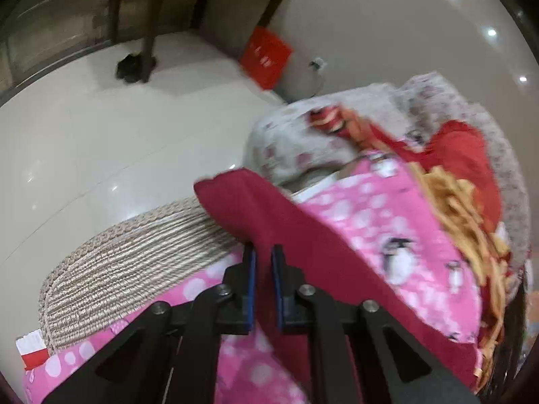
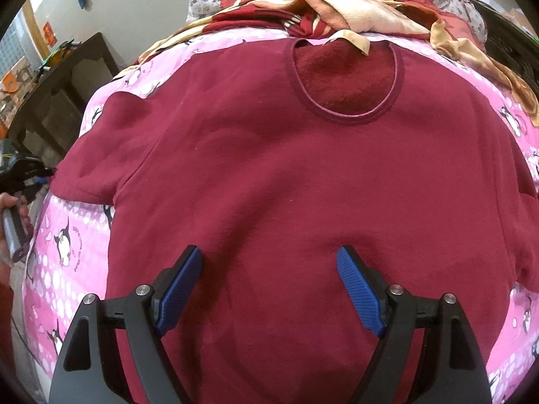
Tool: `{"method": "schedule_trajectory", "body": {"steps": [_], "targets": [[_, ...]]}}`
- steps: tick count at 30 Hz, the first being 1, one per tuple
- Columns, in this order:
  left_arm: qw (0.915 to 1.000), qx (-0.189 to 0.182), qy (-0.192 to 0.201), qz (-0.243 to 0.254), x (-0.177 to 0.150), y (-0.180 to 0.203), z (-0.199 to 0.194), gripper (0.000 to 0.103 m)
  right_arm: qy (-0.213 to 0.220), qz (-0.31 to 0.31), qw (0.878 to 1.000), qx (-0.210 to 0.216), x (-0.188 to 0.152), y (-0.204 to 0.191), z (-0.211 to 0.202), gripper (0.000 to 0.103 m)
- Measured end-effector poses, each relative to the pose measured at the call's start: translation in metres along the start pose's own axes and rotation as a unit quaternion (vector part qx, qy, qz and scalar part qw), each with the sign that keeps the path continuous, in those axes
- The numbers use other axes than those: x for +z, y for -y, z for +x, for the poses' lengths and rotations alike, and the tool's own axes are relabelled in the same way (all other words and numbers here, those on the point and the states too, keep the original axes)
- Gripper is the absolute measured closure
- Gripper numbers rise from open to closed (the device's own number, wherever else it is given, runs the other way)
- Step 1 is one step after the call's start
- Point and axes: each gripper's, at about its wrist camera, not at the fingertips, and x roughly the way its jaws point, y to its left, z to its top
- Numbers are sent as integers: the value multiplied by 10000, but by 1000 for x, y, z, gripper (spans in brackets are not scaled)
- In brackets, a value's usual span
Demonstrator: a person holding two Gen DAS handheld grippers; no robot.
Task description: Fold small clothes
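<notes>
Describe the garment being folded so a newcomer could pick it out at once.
Find the pink penguin-print bedspread. Spread flat across its middle lies the maroon sweatshirt, round neckline toward the crumpled red-and-cream blanket by the pillows. It is the only plain, single-coloured fabric there, everything around it being patterned.

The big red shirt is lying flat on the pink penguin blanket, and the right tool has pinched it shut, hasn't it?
Not quite. The maroon shirt does lie flat on the pink penguin blanket, but the right tool is wide open above it, pinching nothing. The right wrist view shows that.
</notes>
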Motion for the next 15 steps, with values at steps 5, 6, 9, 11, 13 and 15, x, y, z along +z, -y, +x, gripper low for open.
{"method": "schedule_trajectory", "body": {"steps": [5, 6, 9, 11, 13, 15], "targets": [[9951, -657, 290, 674, -20, 43, -47, 95, -7, 196, 9998, 26, -1, 8, 0, 11], [9931, -775, 295, 831, -27, 54, -54, 95, -2, 239, 9997, 50, -1, 9, -1, 11], [9854, -1108, 226, 1273, -54, 83, -70, 95, 52, 267, 9996, 75, -3, 10, -6, 11], [9792, -1259, 160, 1582, -76, 103, -77, 95, 84, 261, 9996, 73, -3, 9, -8, 11], [9726, -1331, 43, 1908, -99, 121, -77, 95, 94, 266, 9996, 70, -3, 10, -10, 11], [9662, -1331, -116, 2207, -123, 135, -73, 95, 105, 271, 9995, 75, -3, 11, -12, 11]]}}
